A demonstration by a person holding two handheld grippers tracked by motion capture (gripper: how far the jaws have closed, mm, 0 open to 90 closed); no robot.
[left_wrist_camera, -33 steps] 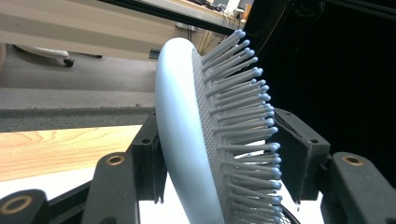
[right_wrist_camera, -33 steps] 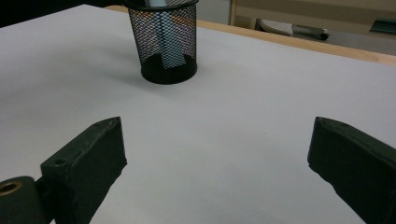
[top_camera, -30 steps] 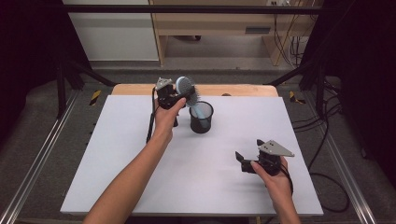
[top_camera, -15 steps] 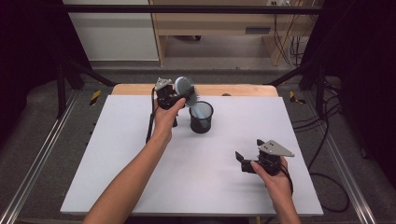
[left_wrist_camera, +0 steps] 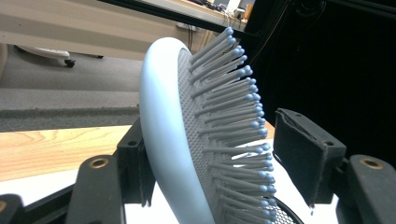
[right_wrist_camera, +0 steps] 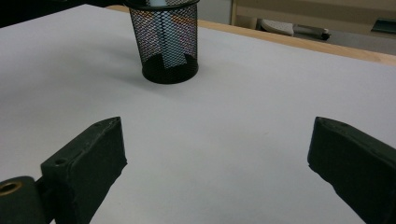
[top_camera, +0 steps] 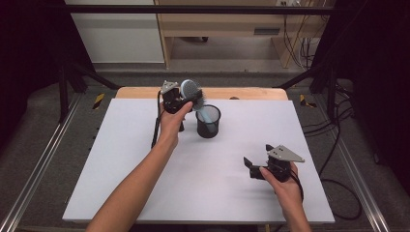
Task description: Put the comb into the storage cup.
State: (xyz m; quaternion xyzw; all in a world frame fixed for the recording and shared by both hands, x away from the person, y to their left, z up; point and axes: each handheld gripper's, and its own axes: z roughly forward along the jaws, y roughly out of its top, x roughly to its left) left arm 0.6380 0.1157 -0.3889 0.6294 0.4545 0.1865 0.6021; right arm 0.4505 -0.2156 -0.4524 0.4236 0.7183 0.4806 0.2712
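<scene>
Near the far edge of the worktop (top_camera: pixel 145 159), left of its middle, our left gripper (top_camera: pixel 183 99) sits at the head of a pale blue hairbrush (top_camera: pixel 190 90). The brush stands tilted, its handle down inside a black mesh cup (top_camera: pixel 208 122) that rests on the white worktop just to the right of our left hand (top_camera: pixel 171 121).

In the left gripper view the hairbrush (left_wrist_camera: pixel 187 140) lies between the two black jaws. Its smooth back is against the left one, and a gap shows between the bristle tips and the right pad (left_wrist_camera: pixel 303 154). These jaws have just been opening, and they no longer clamp the brush.

Our right gripper (top_camera: pixel 256 166) rests low near the right part of the near edge, well apart from the cup. In its own view the jaws stand wide apart with bare worktop between them, and the cup (right_wrist_camera: pixel 169 42) is ahead, the blue handle visible through its mesh.
</scene>
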